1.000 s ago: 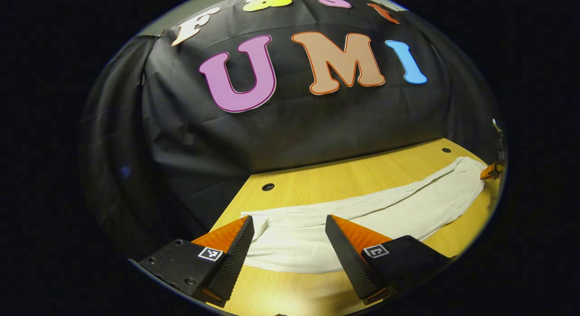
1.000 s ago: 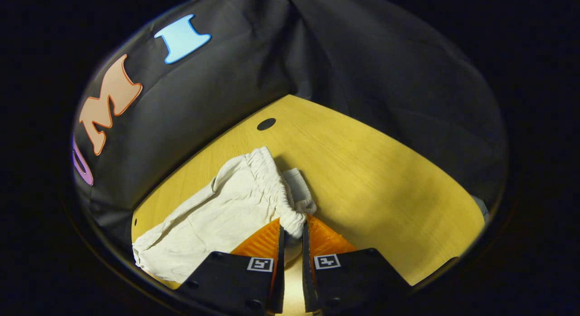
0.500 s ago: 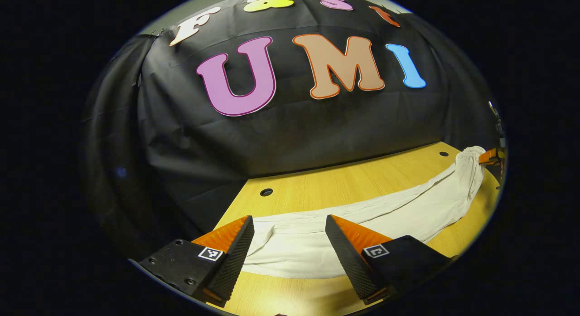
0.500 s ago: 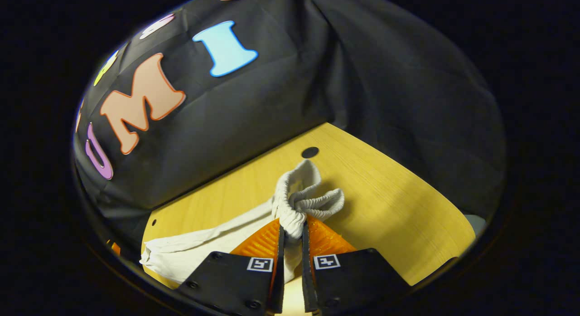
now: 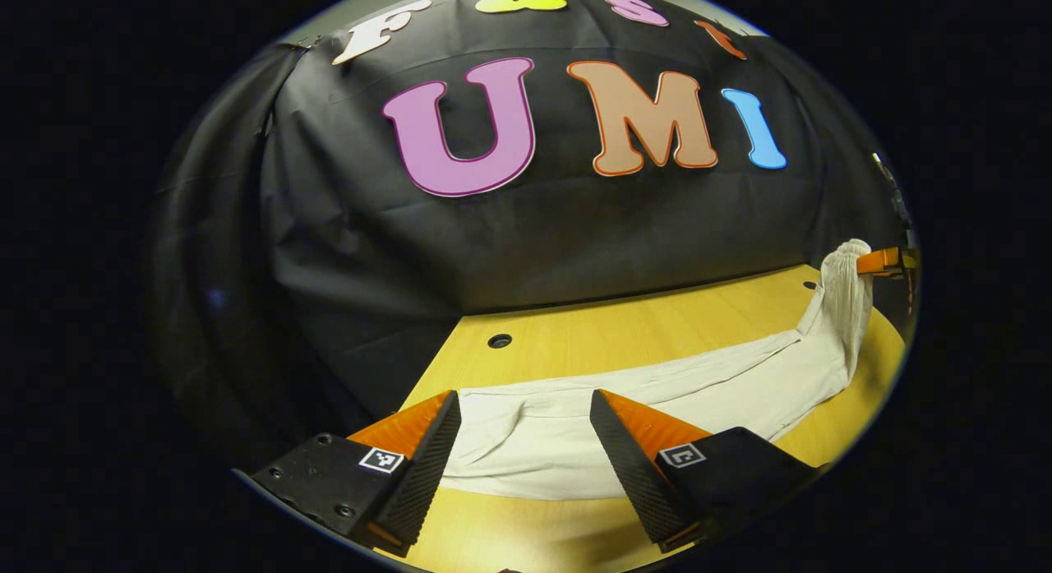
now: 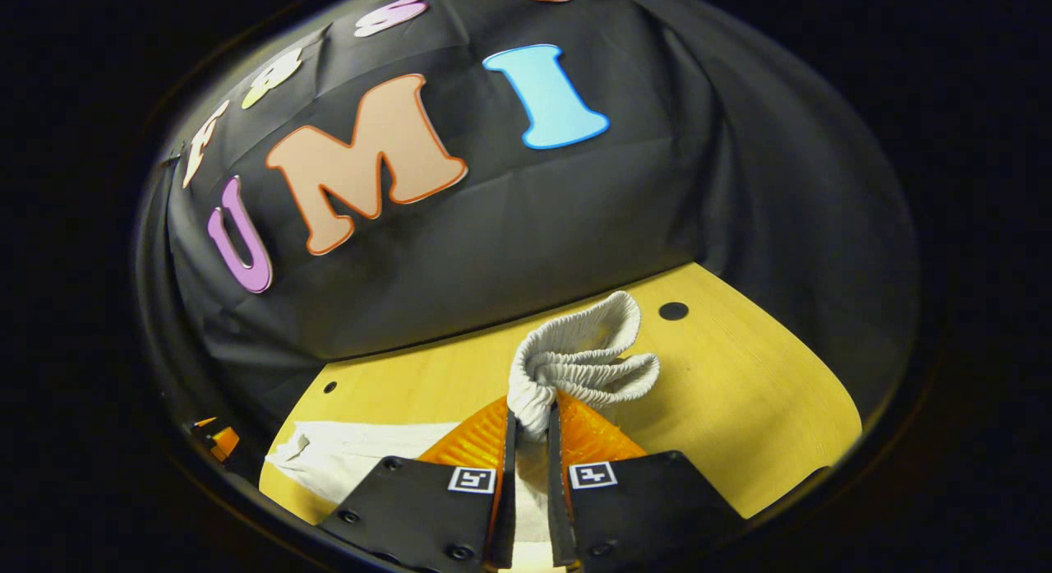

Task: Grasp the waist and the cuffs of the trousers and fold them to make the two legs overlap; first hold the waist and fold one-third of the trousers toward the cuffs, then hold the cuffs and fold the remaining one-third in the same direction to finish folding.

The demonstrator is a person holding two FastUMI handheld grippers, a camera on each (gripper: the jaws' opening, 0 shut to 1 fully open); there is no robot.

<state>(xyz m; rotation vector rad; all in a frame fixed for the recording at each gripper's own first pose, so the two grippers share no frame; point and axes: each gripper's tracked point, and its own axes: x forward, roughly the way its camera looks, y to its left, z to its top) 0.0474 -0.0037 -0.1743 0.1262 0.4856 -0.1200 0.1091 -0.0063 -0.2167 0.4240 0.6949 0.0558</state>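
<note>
Trousers [image 5: 657, 392] stretch along the tabletop [image 5: 592, 335]; right gripper [image 6: 530, 421] fingers clamp the bunched waist [image 6: 575, 355], left gripper [image 5: 522, 441] fingers apart over the cuffs. Risk: elastic slipping free mid-fold.

White trousers [image 5: 657, 392], stretched across table, gathered elastic waist [image 6: 575, 355] apparently lifted

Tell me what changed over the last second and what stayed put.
The right gripper, shut on the waist of the trousers, has lifted it off the table; the waist end now hangs upright from the fingers. Unchanged: the left gripper is still open over the cuffs, which lie flat on the table.
</note>
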